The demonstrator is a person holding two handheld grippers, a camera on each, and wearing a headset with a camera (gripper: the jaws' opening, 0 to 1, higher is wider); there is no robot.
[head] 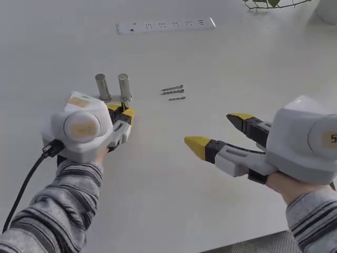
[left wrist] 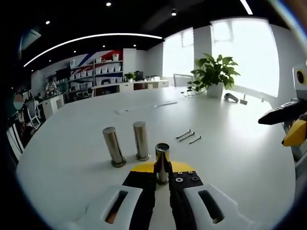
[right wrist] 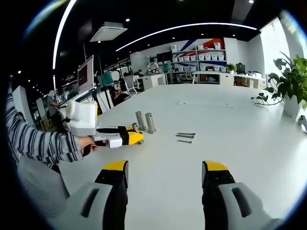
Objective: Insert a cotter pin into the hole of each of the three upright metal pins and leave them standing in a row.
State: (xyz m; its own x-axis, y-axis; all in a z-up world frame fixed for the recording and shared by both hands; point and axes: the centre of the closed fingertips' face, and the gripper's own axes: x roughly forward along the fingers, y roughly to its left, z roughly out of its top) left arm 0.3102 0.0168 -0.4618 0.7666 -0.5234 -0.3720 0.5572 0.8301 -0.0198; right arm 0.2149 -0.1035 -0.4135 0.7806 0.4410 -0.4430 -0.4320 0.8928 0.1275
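Jaws of left gripper (left wrist: 162, 176) clamp a shiny upright metal pin (left wrist: 162, 154).

We see a white power strip (head: 166, 25) lying flat toward the far side of the white table (head: 158, 184). A potted plant (left wrist: 213, 74) stands on the table. Beyond it we make out wall shelves (left wrist: 100, 72) with boxes, a monitor (right wrist: 88, 72) on a stand and a ceiling air unit (right wrist: 108, 31).
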